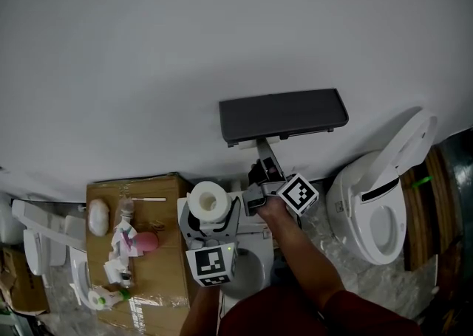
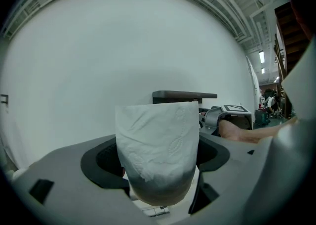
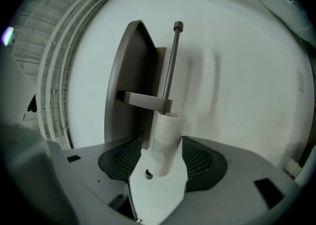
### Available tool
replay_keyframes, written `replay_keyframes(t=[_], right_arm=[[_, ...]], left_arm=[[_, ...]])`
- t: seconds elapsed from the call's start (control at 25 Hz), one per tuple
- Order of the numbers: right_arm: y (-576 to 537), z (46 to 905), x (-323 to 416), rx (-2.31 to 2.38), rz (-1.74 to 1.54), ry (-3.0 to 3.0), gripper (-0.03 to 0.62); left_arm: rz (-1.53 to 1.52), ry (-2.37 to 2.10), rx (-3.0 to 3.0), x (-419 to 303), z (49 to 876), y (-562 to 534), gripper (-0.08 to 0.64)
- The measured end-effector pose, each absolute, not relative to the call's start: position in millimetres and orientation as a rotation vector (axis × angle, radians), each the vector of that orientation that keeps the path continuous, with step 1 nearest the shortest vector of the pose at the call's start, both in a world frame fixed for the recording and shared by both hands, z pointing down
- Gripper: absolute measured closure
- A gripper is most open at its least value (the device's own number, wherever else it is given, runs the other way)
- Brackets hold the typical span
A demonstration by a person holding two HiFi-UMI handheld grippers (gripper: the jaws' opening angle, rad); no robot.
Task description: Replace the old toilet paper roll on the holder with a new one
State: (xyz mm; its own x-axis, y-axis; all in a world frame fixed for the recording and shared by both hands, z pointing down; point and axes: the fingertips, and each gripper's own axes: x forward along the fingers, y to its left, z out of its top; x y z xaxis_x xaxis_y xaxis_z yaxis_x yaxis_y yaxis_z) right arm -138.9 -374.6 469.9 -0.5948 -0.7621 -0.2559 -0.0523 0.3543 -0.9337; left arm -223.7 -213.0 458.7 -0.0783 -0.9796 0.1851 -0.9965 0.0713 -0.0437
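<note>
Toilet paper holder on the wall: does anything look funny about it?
Yes. The holder carries only a bare cardboard tube, with no paper left on it. The tube stands between the open jaws of the right tool. The full toilet paper roll is in the left tool, not on the holder.

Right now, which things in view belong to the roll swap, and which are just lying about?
Job:
- new roll, gripped in the left tongs
- bare tube, between the open right tongs
- wall holder

Lying about:
- cardboard box
- small items on the box
- toilet
</note>
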Motion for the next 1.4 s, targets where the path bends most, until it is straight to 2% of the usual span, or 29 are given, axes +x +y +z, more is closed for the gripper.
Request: replay_keyframes(t=[0.2, 0.28, 0.48, 1.4], right_arm=[[-382.9, 479.2, -142.9, -0.731, -1.318, 1.894, 0.345], [-383.6, 478.6, -143.0, -0.736, -1.31, 1.891, 0.369], [-382.6, 474.7, -145.8, -0.726, -1.278, 1.919, 0.38], [-366.7, 474.0, -192.7, -0.603, -1.407, 1.855, 0.392]], left_arm=[[0.249, -2.201, 2.034, -224.7, 466.6, -216.8, 0.126], [0.252, -2.197, 2.026, -225.1, 468.5, -217.2, 0.126], [0.25, -2.193, 2.024, -225.7, 470.6, -217.3, 0.126], [0.208, -2.303, 1.921, -269.9, 462.5, -194.5, 0.126]])
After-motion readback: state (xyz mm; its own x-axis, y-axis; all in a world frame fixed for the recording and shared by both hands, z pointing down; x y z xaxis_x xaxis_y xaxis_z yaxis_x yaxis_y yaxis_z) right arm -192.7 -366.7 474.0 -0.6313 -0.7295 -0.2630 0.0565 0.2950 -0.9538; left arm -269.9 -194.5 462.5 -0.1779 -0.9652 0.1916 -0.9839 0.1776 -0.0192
